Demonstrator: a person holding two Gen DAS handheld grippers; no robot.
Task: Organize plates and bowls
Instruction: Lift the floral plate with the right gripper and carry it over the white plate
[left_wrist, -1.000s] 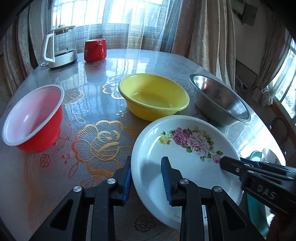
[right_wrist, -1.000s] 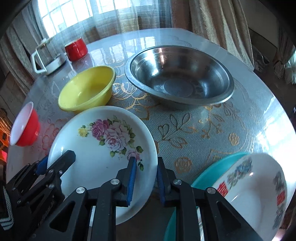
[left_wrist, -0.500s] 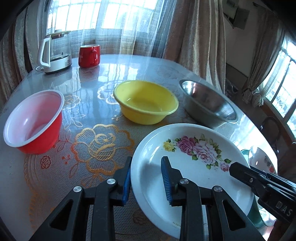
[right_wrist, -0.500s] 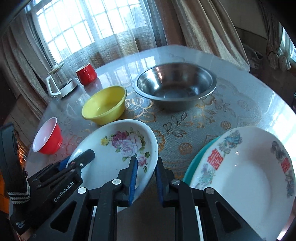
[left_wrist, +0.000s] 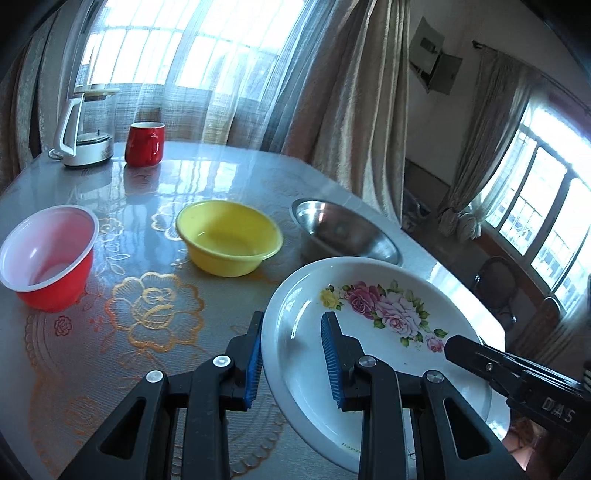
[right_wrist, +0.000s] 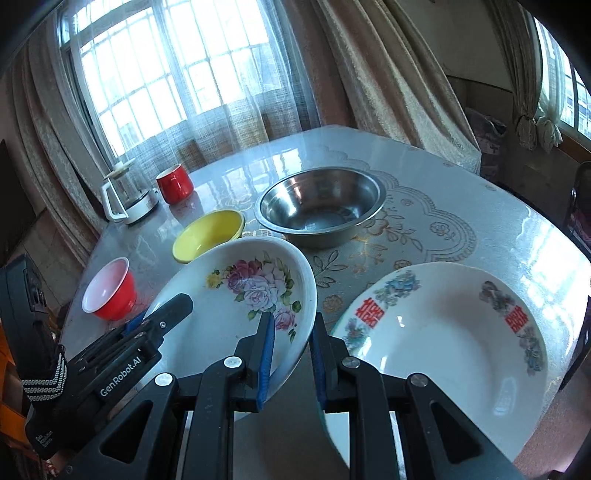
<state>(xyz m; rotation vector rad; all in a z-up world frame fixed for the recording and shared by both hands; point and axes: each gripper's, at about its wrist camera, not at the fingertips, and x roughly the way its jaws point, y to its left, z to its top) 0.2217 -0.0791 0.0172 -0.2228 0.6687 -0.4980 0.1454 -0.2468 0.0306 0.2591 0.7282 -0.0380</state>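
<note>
Above table (left_wrist: 110, 332), both tools pinch opposite rims of floral plate (left_wrist: 369, 332).

You can read "GenRobot.AI" in white on the left gripper's (right_wrist: 168, 314) black body in the right wrist view. "DAS" stands on the right gripper's (left_wrist: 476, 350) body in the left wrist view. The white plate (right_wrist: 443, 332) carries two red Chinese characters — double-happiness signs. Small print on the floral plate's (left_wrist: 369, 332) near rim is too tiny to read.
</note>
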